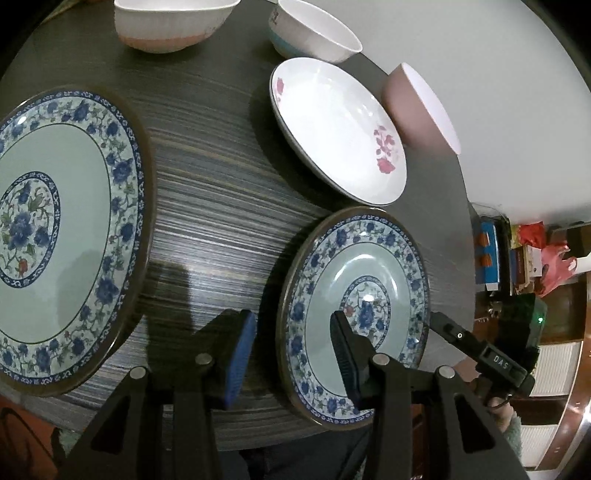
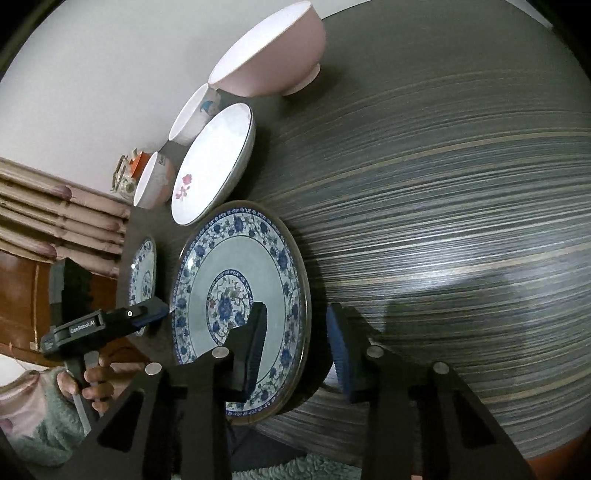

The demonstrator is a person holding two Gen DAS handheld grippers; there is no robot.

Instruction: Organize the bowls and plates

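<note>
A small blue-flowered plate (image 1: 388,266) lies near the table's front edge; it also shows in the right wrist view (image 2: 236,258). My left gripper (image 1: 293,354) is open, its fingers straddling the plate's left rim. My right gripper (image 2: 297,347) is open, straddling the plate's right rim. A large blue-flowered plate (image 1: 62,236) lies to the left. A white dish with pink flowers (image 1: 332,129) sits behind the small plate. Behind it stand a pink bowl (image 1: 413,107), a white-and-blue bowl (image 1: 314,29) and a white-and-pink ribbed bowl (image 1: 170,22).
The dark striped round table (image 2: 443,184) stretches wide to the right of the small plate. Its front edge (image 1: 229,435) runs just under my left gripper. A white wall is behind the bowls. Cluttered shelves (image 1: 524,258) stand to the right beyond the table.
</note>
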